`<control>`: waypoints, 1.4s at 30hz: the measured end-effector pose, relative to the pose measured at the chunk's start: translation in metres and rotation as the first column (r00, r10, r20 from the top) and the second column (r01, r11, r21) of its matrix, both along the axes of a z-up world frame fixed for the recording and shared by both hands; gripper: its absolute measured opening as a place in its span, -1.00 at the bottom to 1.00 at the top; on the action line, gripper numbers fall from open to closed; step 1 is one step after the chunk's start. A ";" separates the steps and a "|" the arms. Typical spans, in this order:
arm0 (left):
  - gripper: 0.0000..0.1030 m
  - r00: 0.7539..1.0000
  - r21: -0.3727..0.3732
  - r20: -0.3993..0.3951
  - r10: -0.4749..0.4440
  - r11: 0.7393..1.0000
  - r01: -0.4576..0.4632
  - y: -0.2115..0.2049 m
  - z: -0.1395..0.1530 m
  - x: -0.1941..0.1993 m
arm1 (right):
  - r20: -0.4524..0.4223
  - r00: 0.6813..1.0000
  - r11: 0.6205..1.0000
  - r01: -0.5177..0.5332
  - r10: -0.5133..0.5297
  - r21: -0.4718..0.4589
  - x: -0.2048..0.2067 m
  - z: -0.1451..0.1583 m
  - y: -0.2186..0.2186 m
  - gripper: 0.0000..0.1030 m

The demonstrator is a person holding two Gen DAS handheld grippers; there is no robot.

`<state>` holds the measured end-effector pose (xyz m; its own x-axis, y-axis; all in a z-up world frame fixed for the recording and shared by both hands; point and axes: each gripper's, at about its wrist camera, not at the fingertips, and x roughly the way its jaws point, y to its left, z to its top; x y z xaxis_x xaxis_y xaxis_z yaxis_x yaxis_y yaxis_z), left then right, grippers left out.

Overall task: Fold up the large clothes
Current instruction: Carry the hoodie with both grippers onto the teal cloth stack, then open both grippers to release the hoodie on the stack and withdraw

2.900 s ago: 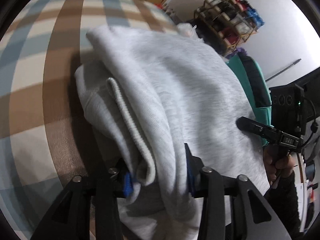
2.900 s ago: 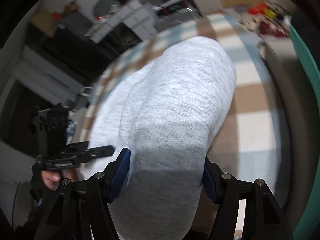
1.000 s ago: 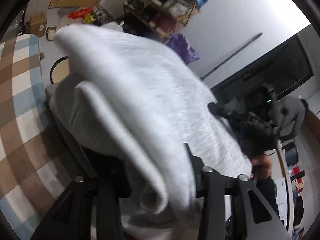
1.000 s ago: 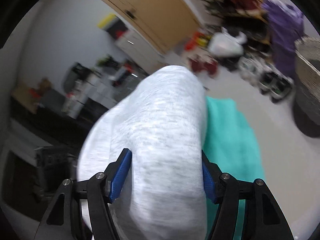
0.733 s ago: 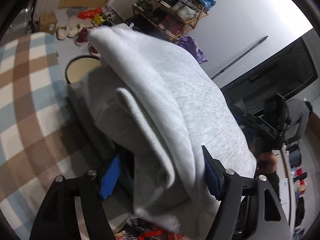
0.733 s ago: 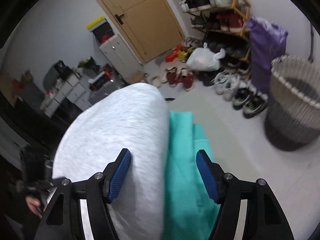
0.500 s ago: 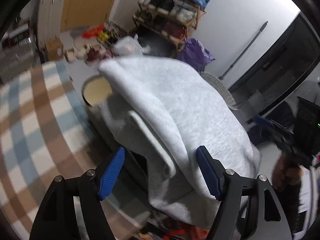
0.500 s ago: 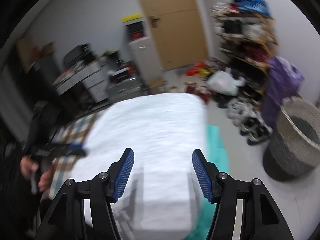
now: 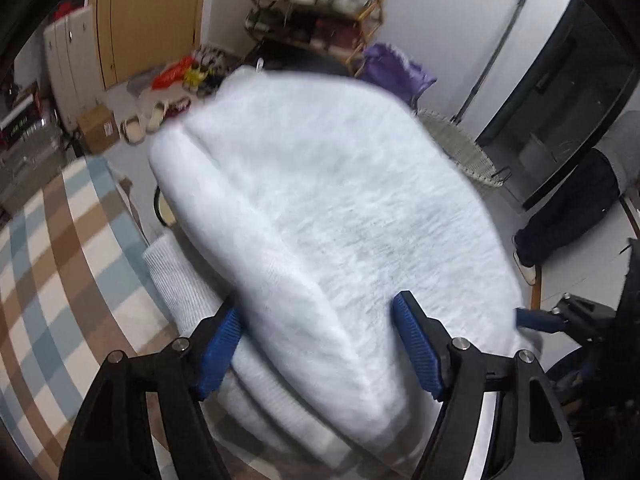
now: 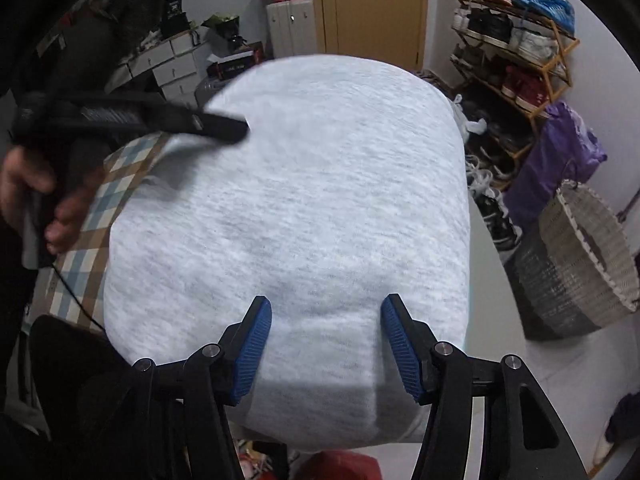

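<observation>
Both tongs stand spread wide, ribbed blue pads apart. Left tongs [image 9: 316,338] and right tongs [image 10: 324,342] straddle the folded grey sweatshirt [image 10: 304,208], a soft heathered-knit bundle filling each frame's centre. A woven wicker basket [image 10: 580,268] sits at right.

A lived-in home entryway: shoe rack [image 10: 516,40] crammed with sneakers; wooden door [image 10: 372,8]; wicker laundry basket [image 10: 580,264].
</observation>
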<state>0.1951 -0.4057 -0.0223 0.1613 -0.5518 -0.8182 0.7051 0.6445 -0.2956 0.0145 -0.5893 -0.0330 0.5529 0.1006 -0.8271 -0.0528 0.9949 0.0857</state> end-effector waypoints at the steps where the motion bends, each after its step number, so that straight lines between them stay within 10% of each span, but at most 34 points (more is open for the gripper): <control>1: 0.47 1.000 -0.029 -0.011 0.004 1.000 -0.004 0.003 -0.004 0.002 | 0.007 1.000 1.000 -0.001 0.001 0.015 0.001 -0.002 -0.002 0.14; 6: 0.48 0.999 -0.049 -0.031 0.014 0.999 -0.016 0.012 0.008 0.001 | 0.051 0.999 0.999 0.009 -0.011 0.040 0.009 0.030 0.001 0.07; 10: 0.48 1.000 -0.026 -0.030 -0.003 1.000 0.002 0.007 0.023 -0.007 | 0.142 0.988 0.957 -0.094 0.056 0.276 -0.003 0.061 0.019 -0.08; 15: 0.44 0.998 -0.081 -0.010 0.067 0.994 -0.067 0.031 0.051 -0.009 | -0.066 0.993 0.951 -0.069 0.093 0.300 0.024 -0.001 0.052 -0.15; 21: 0.45 0.992 -0.283 0.082 0.092 0.957 -0.065 0.056 0.107 -0.014 | -0.044 0.997 0.926 -0.043 0.064 0.374 0.027 -0.021 0.041 -0.20; 27: 0.43 0.983 -0.160 -0.169 -0.077 0.986 0.050 -0.013 0.039 0.012 | -0.016 0.999 0.931 -0.029 0.038 0.363 0.026 -0.024 0.038 -0.20; 32: 0.42 0.967 -0.250 -0.247 -0.067 0.968 0.004 -0.011 0.003 0.033 | 0.011 1.000 0.920 -0.022 0.019 0.390 0.015 -0.020 0.039 -0.30; 36: 0.43 0.982 -0.215 -0.181 -0.061 0.976 0.021 -0.011 0.015 0.024 | 0.016 0.999 0.915 0.028 -0.037 0.403 0.014 -0.027 0.030 -0.83; 42: 0.44 1.000 -0.242 -0.007 0.005 0.970 -0.006 0.035 0.072 -0.022 | 0.055 0.992 0.886 0.073 -0.111 0.457 -0.008 -0.016 0.013 -0.73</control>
